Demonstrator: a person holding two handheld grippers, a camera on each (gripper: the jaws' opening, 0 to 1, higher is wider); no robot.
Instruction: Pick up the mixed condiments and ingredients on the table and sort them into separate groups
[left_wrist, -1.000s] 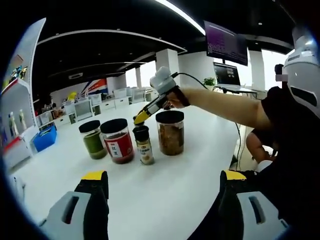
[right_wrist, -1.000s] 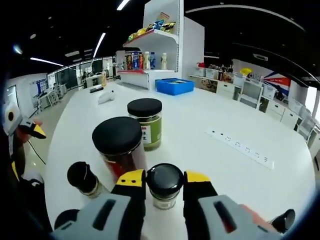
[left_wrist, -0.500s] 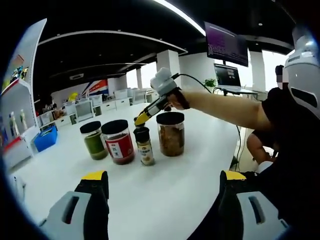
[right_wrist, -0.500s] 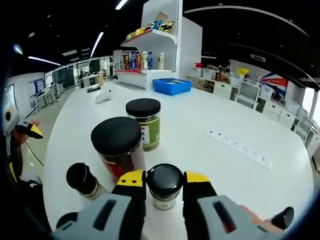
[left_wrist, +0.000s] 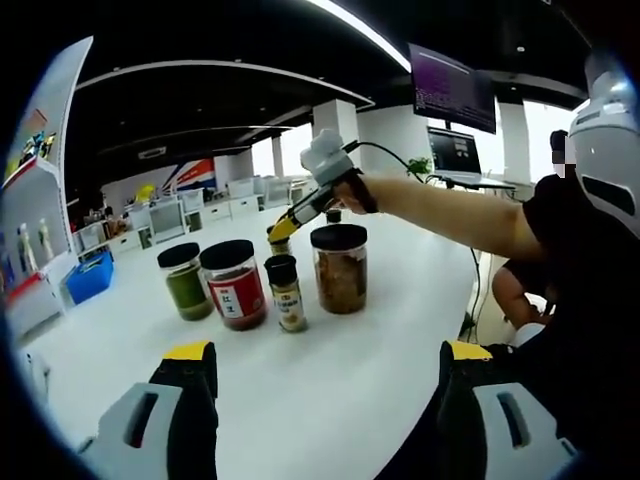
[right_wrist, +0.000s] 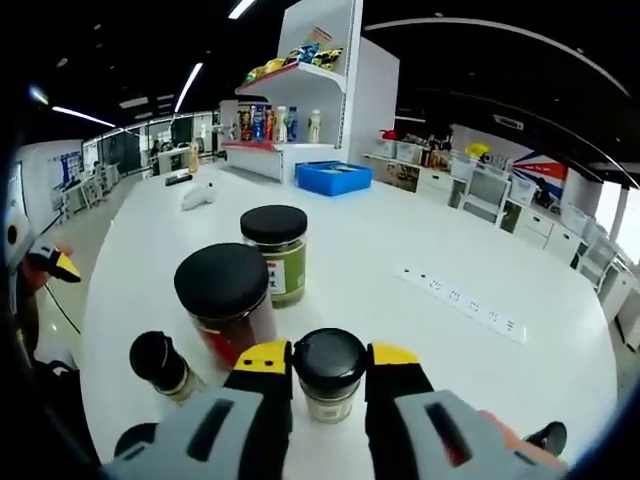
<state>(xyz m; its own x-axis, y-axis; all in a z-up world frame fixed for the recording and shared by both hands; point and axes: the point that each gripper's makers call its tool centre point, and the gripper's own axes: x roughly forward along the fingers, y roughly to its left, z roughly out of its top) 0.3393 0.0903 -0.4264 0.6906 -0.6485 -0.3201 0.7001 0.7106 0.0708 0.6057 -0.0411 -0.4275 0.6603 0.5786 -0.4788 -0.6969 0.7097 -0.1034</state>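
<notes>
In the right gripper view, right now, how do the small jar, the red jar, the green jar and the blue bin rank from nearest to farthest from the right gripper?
1. small jar, between the jaws of the right gripper.
2. red jar, just ahead, left.
3. green jar, behind it.
4. blue bin, at the far table edge.

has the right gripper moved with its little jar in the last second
Yes. In the left gripper view the right gripper has lifted the small jar up behind the brown jar, whose lid it now tops.
</notes>
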